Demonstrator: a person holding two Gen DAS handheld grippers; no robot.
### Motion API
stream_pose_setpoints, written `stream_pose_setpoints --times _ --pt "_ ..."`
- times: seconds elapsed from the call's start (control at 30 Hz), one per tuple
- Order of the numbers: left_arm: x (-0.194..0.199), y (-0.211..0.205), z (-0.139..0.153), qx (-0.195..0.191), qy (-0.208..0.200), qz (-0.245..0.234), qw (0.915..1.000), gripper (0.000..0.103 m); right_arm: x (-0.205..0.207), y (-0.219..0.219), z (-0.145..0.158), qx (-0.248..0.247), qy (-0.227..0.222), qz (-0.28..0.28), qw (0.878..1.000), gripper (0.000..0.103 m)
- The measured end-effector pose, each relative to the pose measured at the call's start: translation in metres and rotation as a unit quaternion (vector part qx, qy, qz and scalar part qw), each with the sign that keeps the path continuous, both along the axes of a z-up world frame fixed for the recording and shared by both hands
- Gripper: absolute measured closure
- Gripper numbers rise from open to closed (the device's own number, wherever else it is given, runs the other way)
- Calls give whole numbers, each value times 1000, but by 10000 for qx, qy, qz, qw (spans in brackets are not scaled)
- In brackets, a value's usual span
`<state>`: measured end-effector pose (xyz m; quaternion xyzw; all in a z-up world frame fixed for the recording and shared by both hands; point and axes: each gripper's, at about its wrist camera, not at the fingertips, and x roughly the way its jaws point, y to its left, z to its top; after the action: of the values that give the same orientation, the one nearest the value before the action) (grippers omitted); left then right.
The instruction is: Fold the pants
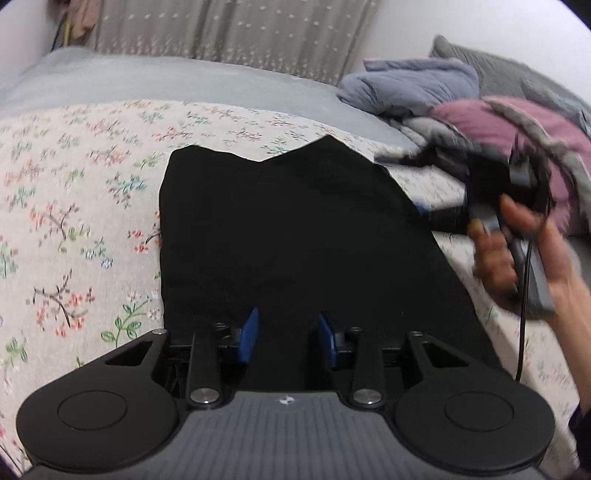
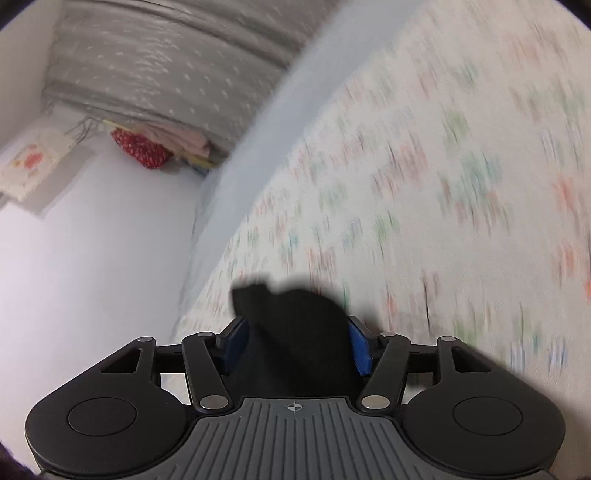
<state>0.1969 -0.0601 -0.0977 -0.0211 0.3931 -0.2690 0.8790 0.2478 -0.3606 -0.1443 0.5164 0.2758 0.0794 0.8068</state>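
Observation:
Black pants lie flat and folded on the floral bedsheet, filling the middle of the left wrist view. My left gripper hovers over their near end, open, with its blue pads apart and nothing pinched. A hand holds my right gripper, blurred, at the pants' right edge. In the right wrist view the right gripper stands open and wide. A dark bulge of the pants shows between its blue pads, and the pads do not squeeze it.
A heap of grey, blue and pink clothes lies at the bed's far right. A grey blanket covers the far side, with a curtain behind. The right wrist view shows the bed's edge, a white wall and a red bag.

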Motion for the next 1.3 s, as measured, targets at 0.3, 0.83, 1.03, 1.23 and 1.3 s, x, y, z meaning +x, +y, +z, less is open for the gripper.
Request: stream_pose_setpoints --times 0.3,0.83,1.03,1.23,1.3 --pt "7 5 -1 -175 56 77 9998 64 -33 26 24 -1723 -489 158 9837 45" --pt "-21 47 44 -112 -530 556 9970 56 -108 63 83 -3816 568 -463 9214 43" --pt "-67 69 80 -173 -766 1184 9899 55 -182 98 130 -3531 -31 -135 9355 36" --pt "-143 68 122 134 -1335 1569 9785 33 -247 150 175 -3590 -532 -165 9317 29" --pt "-167 69 131 158 -1389 1647 9764 22 -267 163 185 -3669 -543 -218 9284 25"
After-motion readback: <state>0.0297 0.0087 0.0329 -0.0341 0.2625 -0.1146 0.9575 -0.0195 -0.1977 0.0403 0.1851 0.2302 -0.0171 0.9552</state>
